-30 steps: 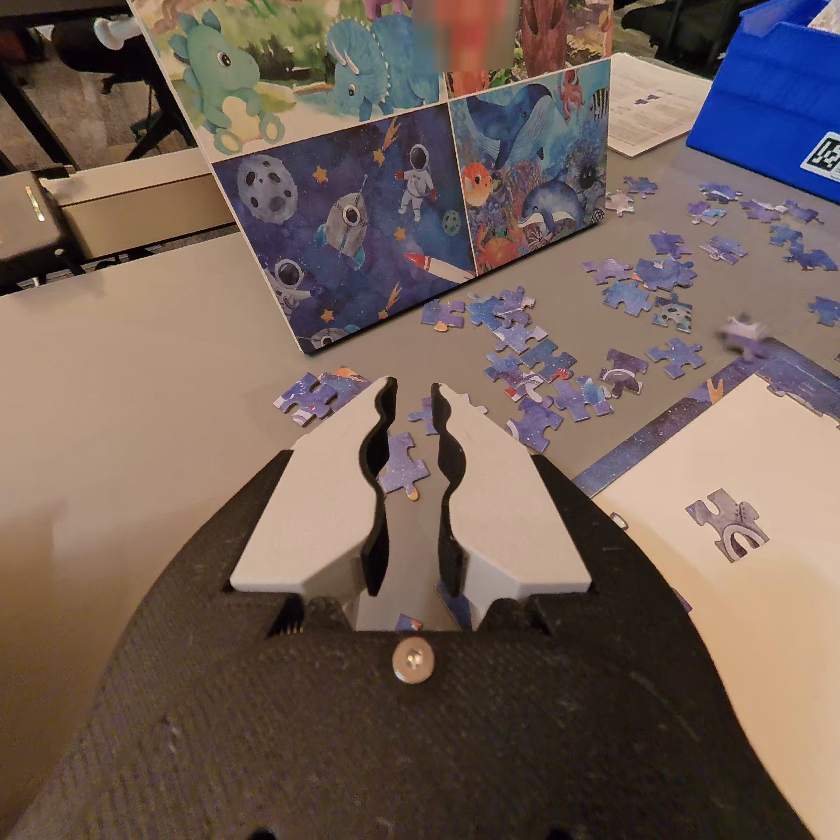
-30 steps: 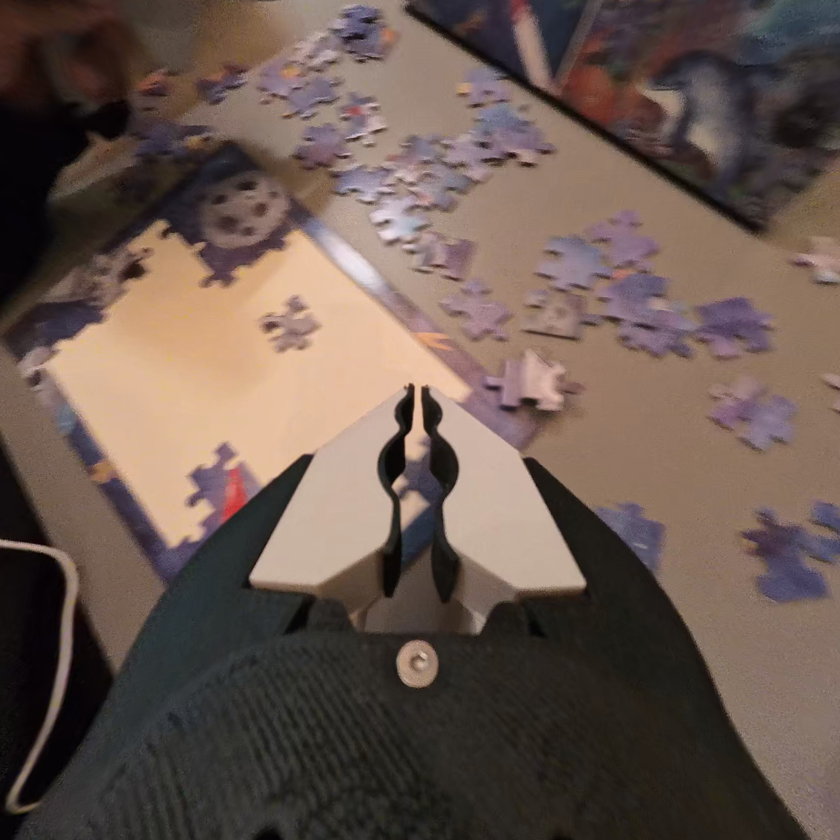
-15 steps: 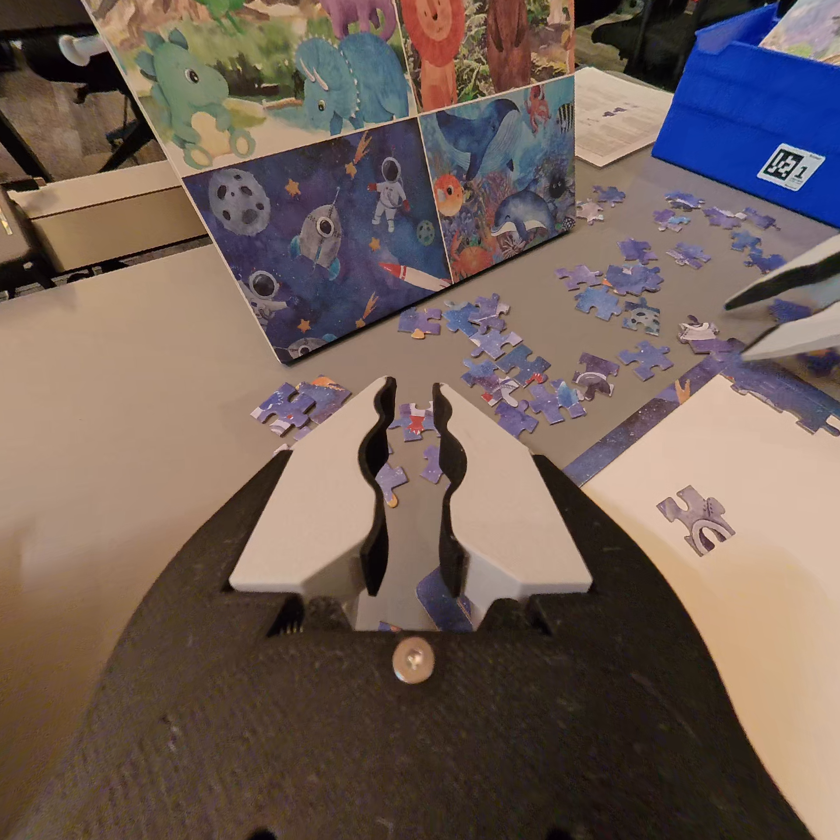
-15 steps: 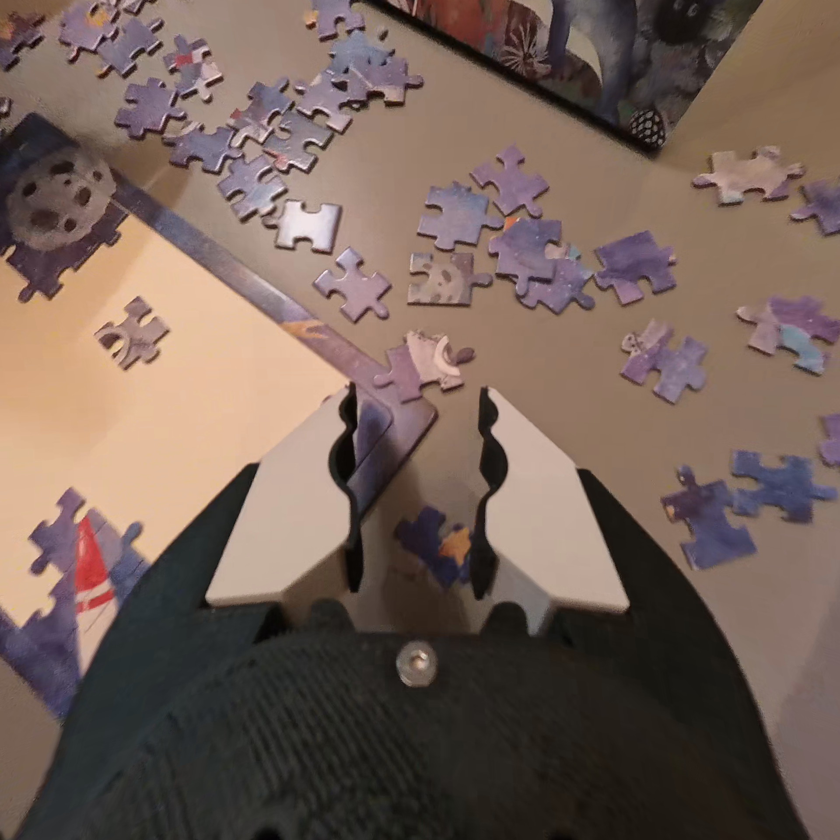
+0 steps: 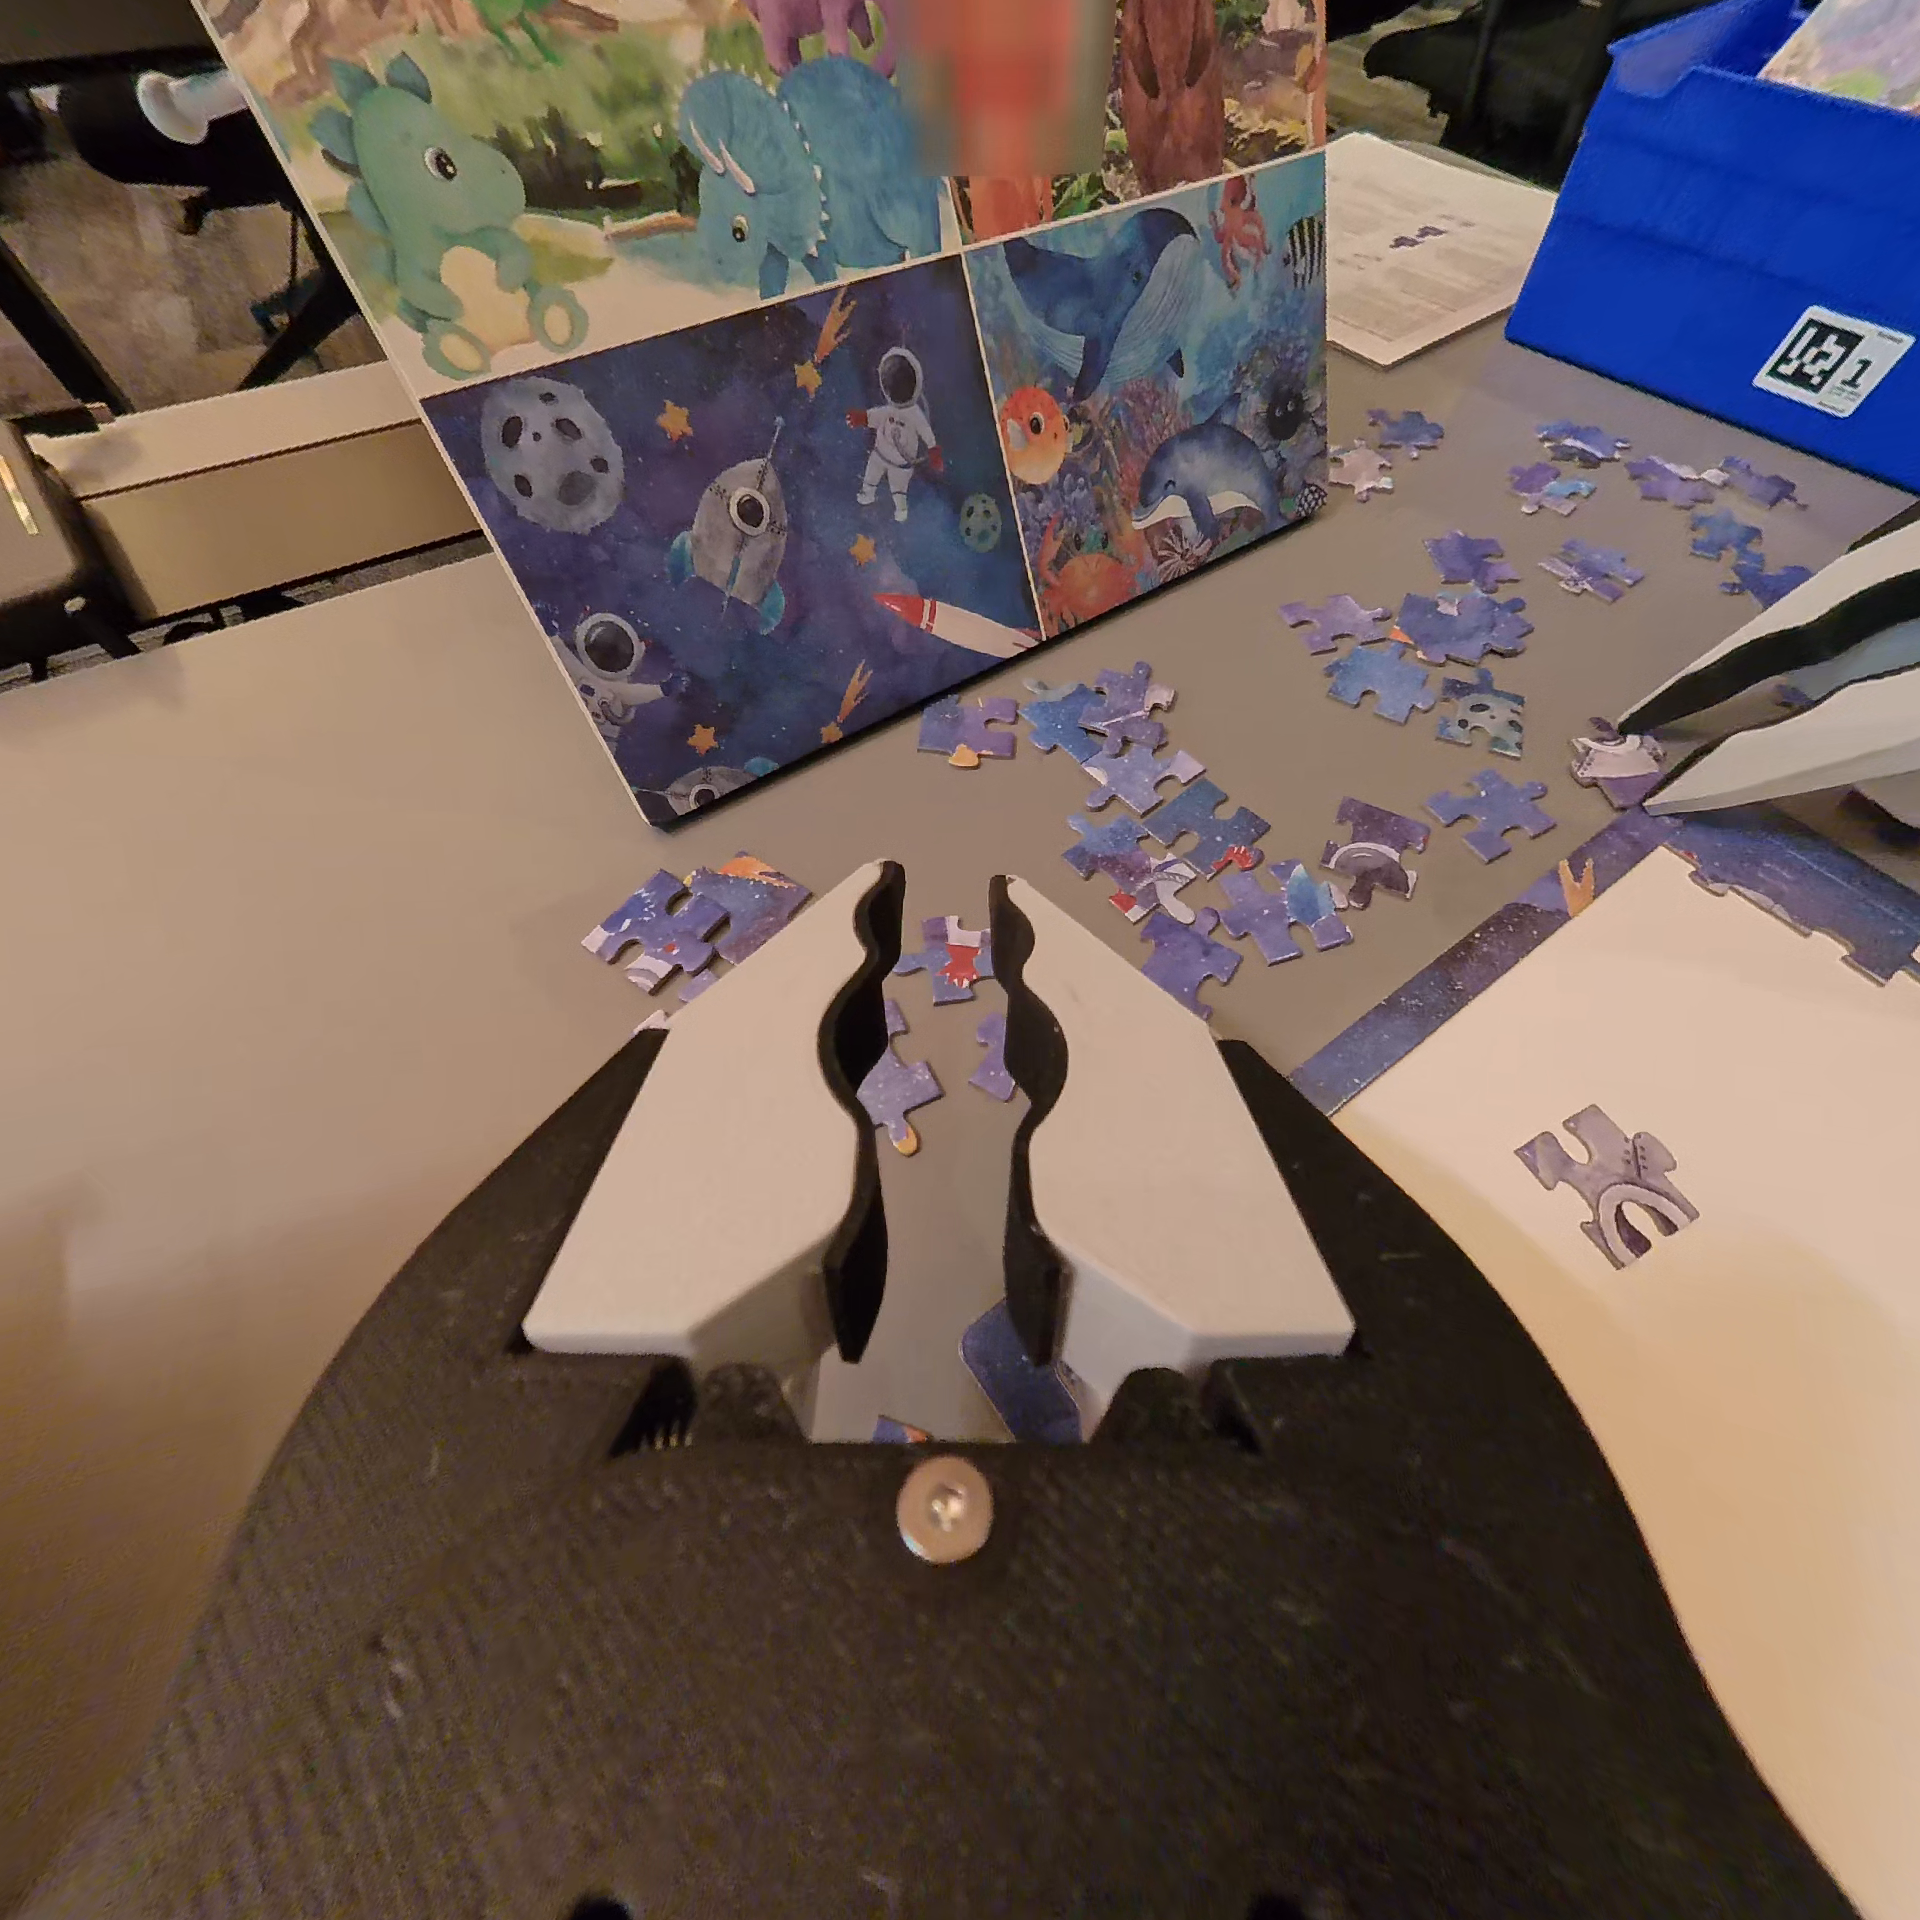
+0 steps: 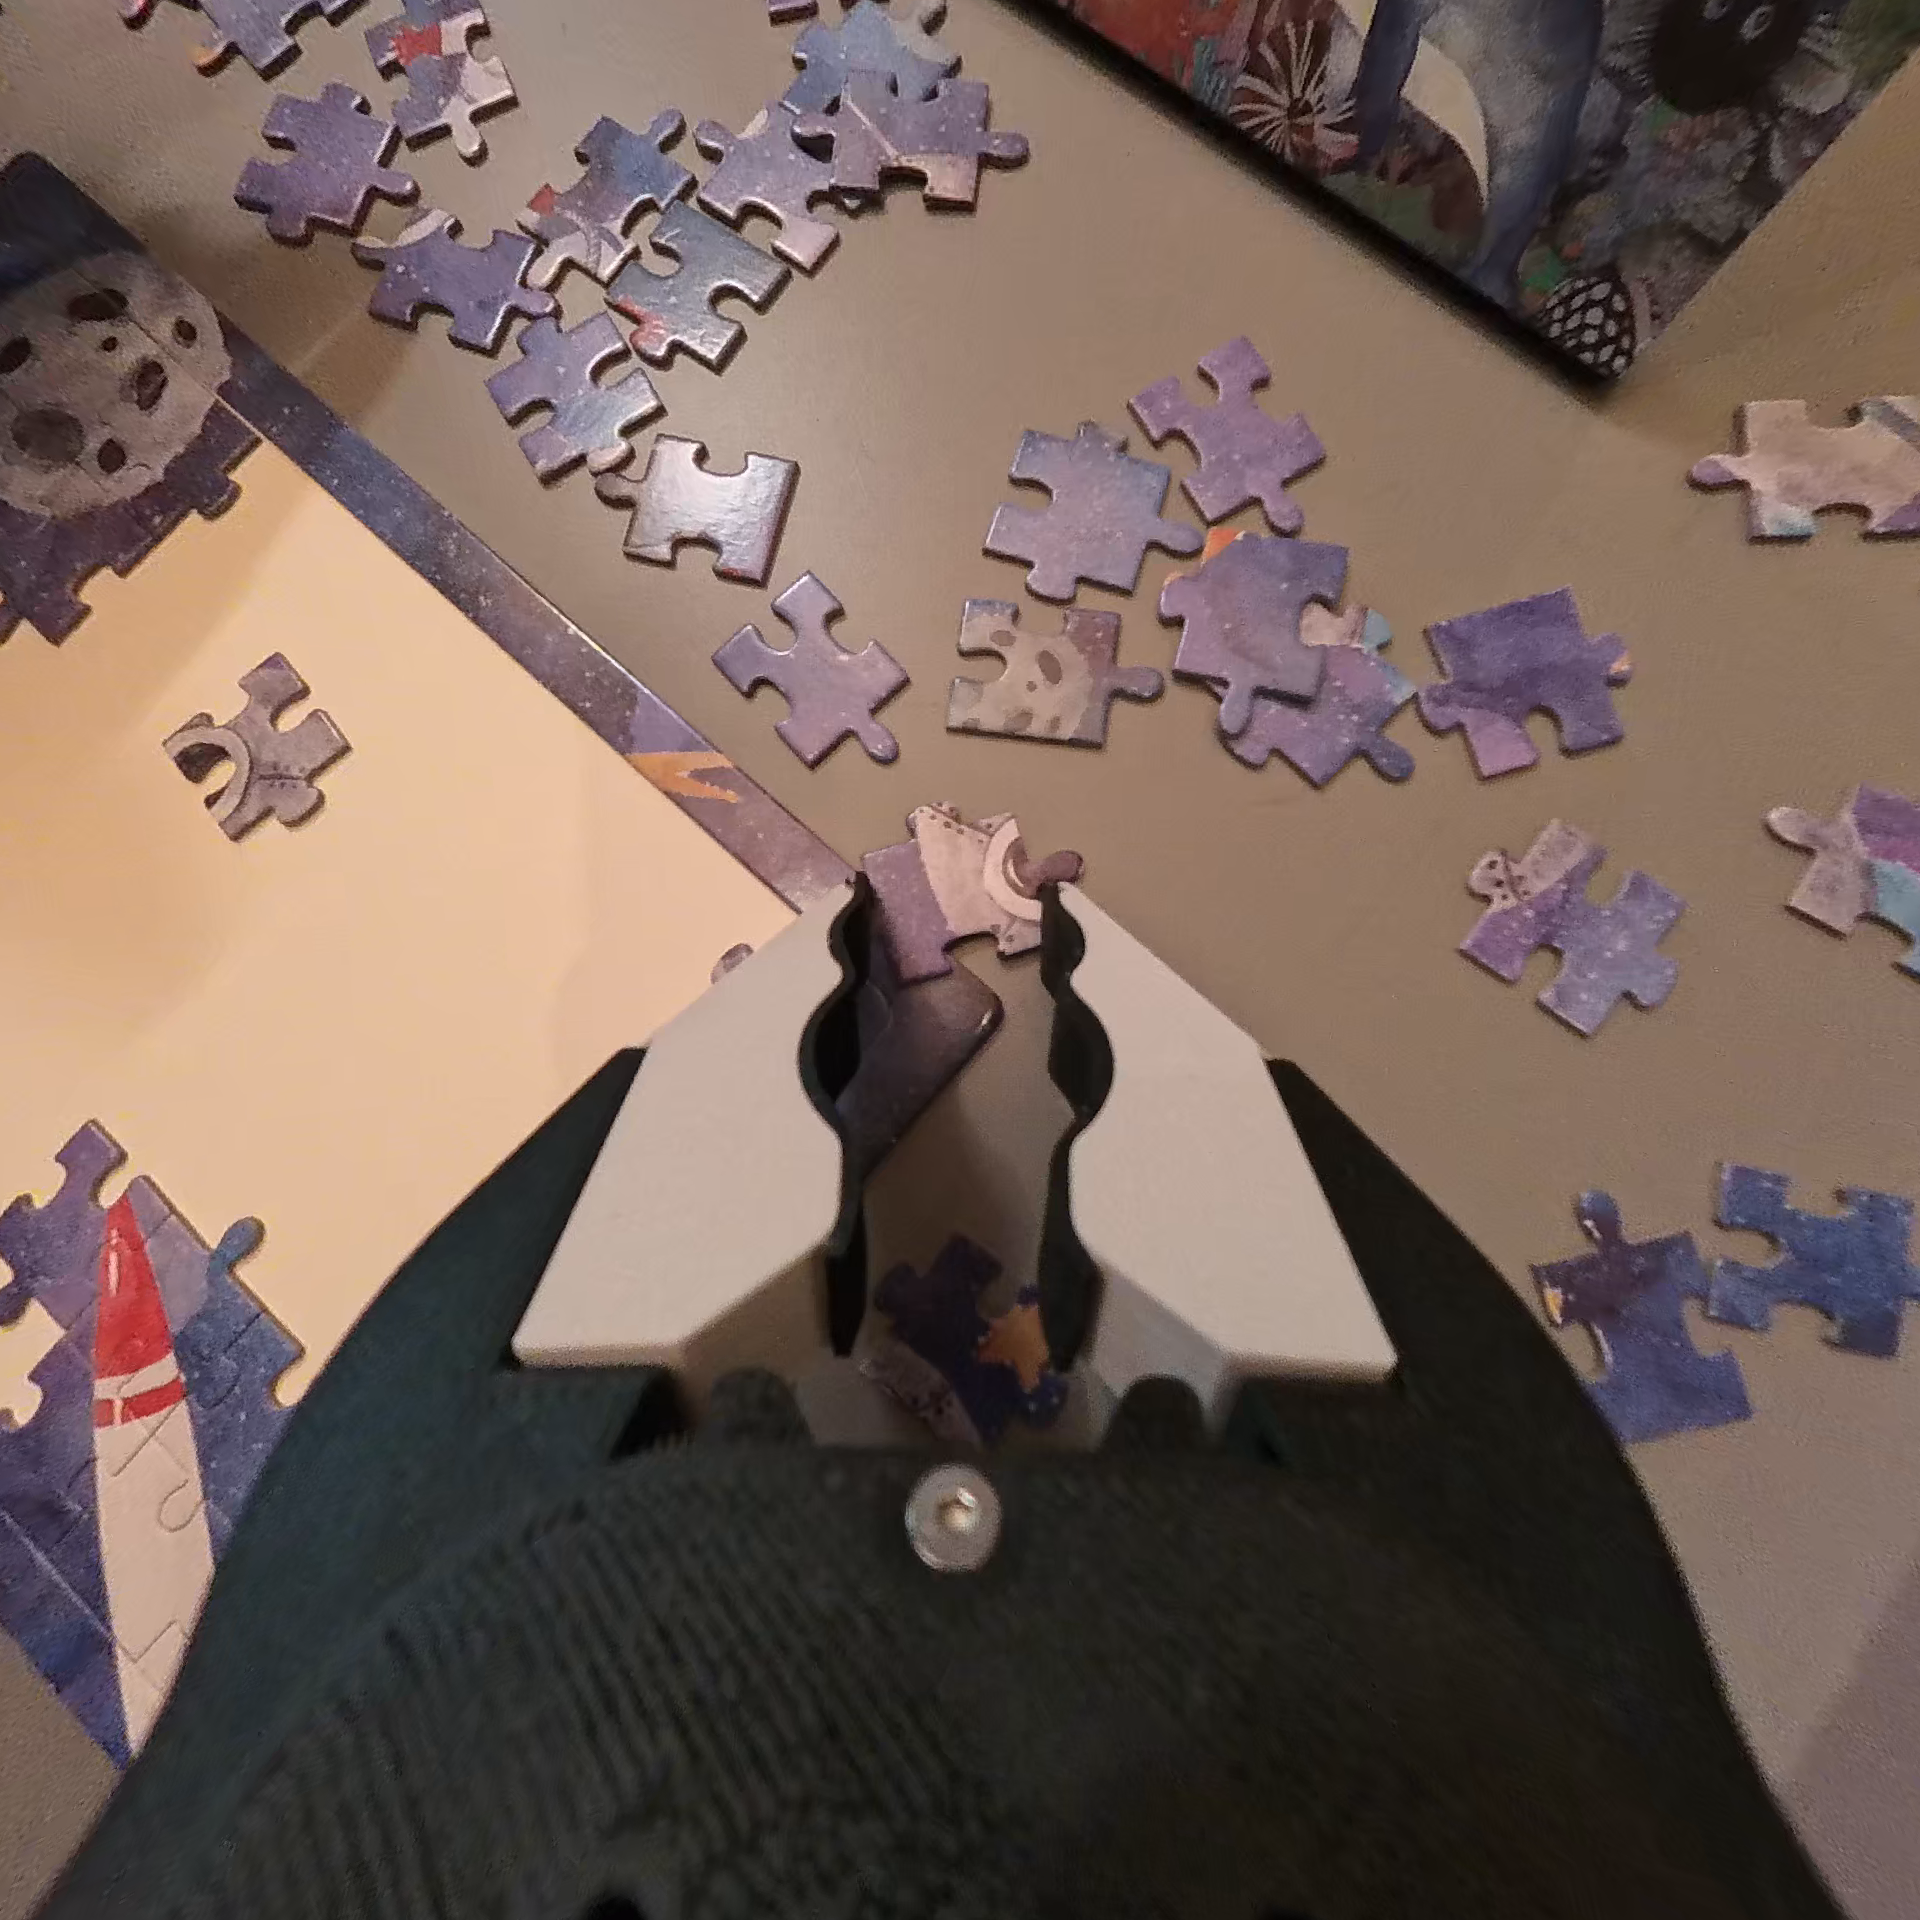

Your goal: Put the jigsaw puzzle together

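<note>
The right gripper [image 6: 954, 891] has its fingers narrowly parted around a purple and grey puzzle piece [image 6: 961, 878] lying on the table [image 6: 1299, 987] at the corner of the puzzle tray [image 6: 582, 665]; whether they press it I cannot tell. The left gripper [image 5: 945, 881] hovers with fingers slightly apart and bare above loose pieces [image 5: 951, 956], near the upright picture box [image 5: 873, 499]

Right claw [image 6: 961, 894] straddling grey-and-purple puzzle piece [image 6: 961, 878], loose pieces [image 6: 1081, 509] beyond
</note>
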A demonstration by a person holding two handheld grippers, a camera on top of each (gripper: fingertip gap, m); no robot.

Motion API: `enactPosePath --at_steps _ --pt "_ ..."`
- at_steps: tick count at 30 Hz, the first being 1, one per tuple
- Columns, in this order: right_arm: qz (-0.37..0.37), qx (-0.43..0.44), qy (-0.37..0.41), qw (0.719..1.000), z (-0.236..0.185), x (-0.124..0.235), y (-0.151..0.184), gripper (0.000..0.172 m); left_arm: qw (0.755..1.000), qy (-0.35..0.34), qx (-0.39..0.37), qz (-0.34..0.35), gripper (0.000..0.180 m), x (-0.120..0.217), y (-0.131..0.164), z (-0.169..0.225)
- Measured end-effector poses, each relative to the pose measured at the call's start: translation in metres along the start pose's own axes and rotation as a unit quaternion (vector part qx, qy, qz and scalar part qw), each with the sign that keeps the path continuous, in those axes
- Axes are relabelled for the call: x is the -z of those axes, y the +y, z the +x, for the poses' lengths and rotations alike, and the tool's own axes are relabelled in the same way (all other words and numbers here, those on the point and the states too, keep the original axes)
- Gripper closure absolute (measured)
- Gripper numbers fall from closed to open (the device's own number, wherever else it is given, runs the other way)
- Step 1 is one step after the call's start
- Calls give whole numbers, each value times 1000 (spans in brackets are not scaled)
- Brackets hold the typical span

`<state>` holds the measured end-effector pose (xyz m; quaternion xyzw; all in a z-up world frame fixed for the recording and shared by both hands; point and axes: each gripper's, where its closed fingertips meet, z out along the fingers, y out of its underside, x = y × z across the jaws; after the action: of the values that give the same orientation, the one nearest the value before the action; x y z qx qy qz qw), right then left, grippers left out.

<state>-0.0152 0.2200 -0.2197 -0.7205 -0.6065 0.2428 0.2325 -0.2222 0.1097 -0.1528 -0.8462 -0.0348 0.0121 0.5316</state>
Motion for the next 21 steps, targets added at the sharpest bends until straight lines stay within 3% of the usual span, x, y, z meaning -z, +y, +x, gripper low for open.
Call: enactPosePath --at_steps 8,15,18,21 --pt "4 8 -32 999 -18 0 -2 142 1000 0 2 0 166 0 0 0" --pt "36 31 -93 995 -73 10 -11 142 1000 14 -4 -2 164 -1 1 6" --pt "49 52 -119 990 -109 14 -11 142 998 60 -20 -7 164 -2 3 24" --pt "58 76 -142 985 -146 14 -9 142 987 151 -49 -30 164 0 11 62"
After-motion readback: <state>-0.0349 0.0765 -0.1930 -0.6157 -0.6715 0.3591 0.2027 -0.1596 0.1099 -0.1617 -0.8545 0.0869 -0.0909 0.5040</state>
